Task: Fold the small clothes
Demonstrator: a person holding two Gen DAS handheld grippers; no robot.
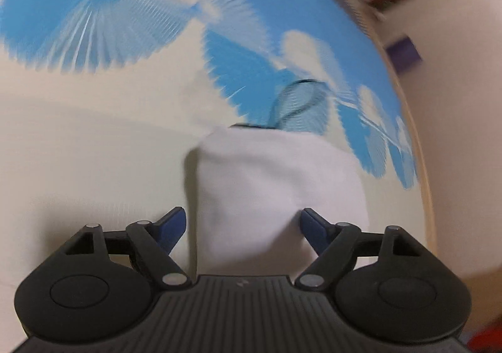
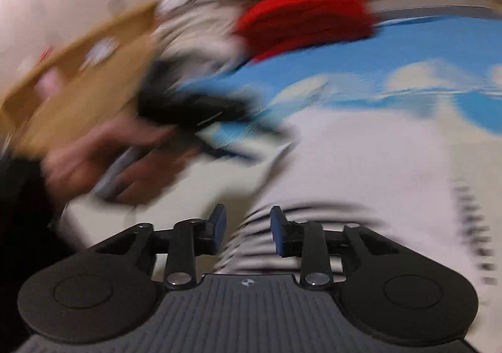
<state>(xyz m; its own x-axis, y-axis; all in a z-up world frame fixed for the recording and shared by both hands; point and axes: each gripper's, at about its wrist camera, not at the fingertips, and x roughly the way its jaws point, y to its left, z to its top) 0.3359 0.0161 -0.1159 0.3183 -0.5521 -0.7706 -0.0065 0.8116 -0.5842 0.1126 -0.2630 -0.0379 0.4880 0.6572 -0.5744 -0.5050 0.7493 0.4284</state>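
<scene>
Two handheld tongs work over a worktop (image 1: 78, 139) covered in a cloth printed with blue sky and white clouds, and both camera views are smeared by motion. In the left wrist view, the left tongs (image 1: 243, 221) stand spread wide, gripping nothing, with a small white garment (image 1: 276, 196) lying directly ahead and between the blue-tipped fingers (image 1: 171, 227). The garment looks like a folded rectangle whose long axis runs straight away from the tongs, its near end tucked under the tool's body and its far end reaching toward the blue print, where a thin dark loop (image 1: 298, 102) of cord or strap shows just beyond it. In the right wrist view, the right tongs (image 2: 248, 224) are also parted, more narrowly, and hold nothing; a black-and-white striped piece of fabric (image 2: 301, 227) lies just in front of them, running off to the right, though blur hides its edges. Farther back sit a heap of clothes with a red item (image 2: 307, 17) on top and a tan cardboard box (image 2: 81, 77). The person's left hand (image 2: 103, 158) appears at the left of that view. Judging by position, the left tongs are nearer the white garment and would only need to close and lift to grip it.
</scene>
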